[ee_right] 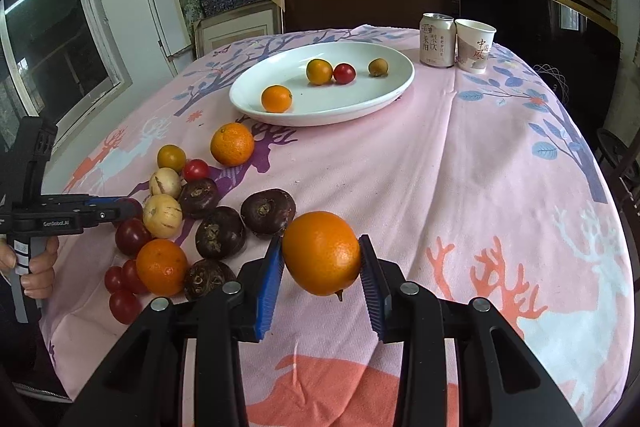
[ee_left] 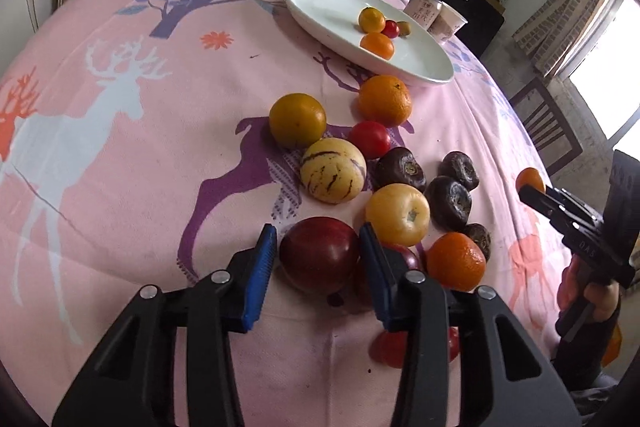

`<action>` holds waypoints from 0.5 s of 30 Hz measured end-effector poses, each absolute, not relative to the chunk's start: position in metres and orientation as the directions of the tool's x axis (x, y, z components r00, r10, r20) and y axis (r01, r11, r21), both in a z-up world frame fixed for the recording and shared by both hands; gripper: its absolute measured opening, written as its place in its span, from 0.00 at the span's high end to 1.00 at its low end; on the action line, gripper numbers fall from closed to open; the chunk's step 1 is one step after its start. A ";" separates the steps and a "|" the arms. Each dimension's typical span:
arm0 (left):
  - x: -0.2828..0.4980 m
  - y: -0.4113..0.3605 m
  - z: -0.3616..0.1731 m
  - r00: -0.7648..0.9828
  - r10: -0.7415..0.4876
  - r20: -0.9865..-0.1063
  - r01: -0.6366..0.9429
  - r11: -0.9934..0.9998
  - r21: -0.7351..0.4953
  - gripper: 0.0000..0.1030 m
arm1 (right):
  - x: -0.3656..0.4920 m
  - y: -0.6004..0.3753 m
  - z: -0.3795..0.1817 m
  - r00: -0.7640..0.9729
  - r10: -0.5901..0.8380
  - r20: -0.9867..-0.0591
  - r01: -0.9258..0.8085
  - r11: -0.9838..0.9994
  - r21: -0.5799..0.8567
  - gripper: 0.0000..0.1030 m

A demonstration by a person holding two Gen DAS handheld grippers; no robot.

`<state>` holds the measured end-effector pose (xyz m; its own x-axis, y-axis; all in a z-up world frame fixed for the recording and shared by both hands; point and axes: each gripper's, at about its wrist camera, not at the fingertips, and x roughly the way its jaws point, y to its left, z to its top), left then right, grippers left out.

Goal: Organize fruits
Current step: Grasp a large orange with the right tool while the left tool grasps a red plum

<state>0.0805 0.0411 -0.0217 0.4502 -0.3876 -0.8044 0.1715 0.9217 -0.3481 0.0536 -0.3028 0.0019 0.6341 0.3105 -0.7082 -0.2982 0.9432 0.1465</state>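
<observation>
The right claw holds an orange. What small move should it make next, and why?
Probably carry the orange forward toward the white plate. The right claw already grips it above the cloth, and the plate holding four small fruits has free space.

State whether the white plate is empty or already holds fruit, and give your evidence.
Not empty. The white plate holds four small fruits: an orange one, a yellow-orange one, a red one and a brownish one.
</observation>
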 end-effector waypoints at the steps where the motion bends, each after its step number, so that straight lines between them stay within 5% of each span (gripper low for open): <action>1: 0.080 0.042 -0.022 0.446 -0.396 -0.803 0.168 0.918 -0.360 0.59 | 0.052 -0.302 0.003 0.635 0.314 -0.706 -0.302 0.942 0.147 0.63; 15: 0.080 0.018 0.003 0.513 -0.264 -0.817 0.196 0.963 -0.188 0.62 | 0.057 -0.296 0.014 0.655 0.327 -0.682 -0.328 0.935 0.133 0.63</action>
<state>0.0800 0.0185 0.0033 0.5126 -0.2636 -0.8172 0.1960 0.9625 -0.1876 0.0572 -0.2957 0.0138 0.6546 0.3265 -0.6818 -0.3284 0.9352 0.1325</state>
